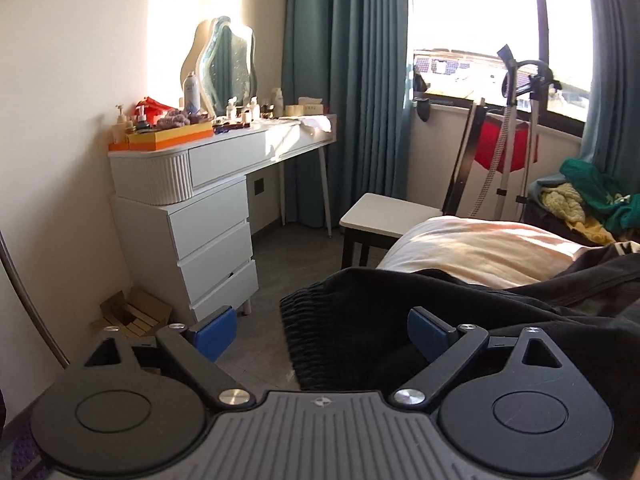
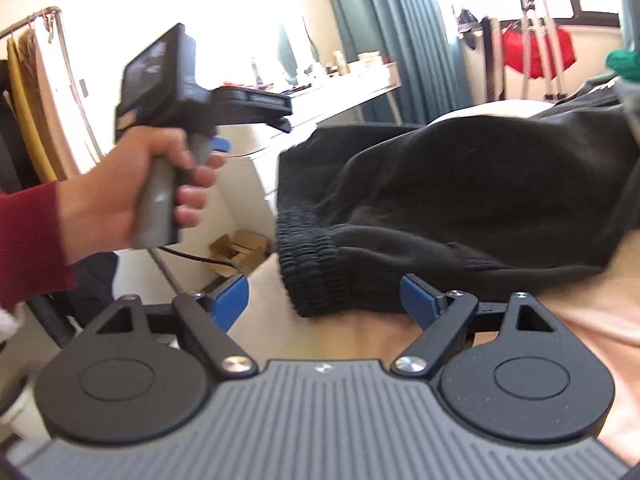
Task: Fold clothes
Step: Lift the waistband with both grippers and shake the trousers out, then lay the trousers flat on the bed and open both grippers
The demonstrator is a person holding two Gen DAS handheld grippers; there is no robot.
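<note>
A black garment with a ribbed elastic waistband (image 2: 308, 264) lies spread on a bed with a peach sheet (image 2: 592, 320). In the left wrist view the same black garment (image 1: 420, 312) hangs over the bed edge (image 1: 480, 248). My left gripper (image 1: 322, 330) is open, its blue pads either side of the waistband, nothing held. My right gripper (image 2: 324, 300) is open just in front of the waistband's near corner. The left gripper also shows in the right wrist view (image 2: 256, 110), held in a hand above and left of the garment.
A white dressing table (image 1: 216, 168) with a mirror and bottles stands at the left wall. A white stool (image 1: 384, 216) is beside the bed. A pile of green and yellow clothes (image 1: 584, 200) lies at the far right. A clothes stand (image 1: 512, 136) is by the window.
</note>
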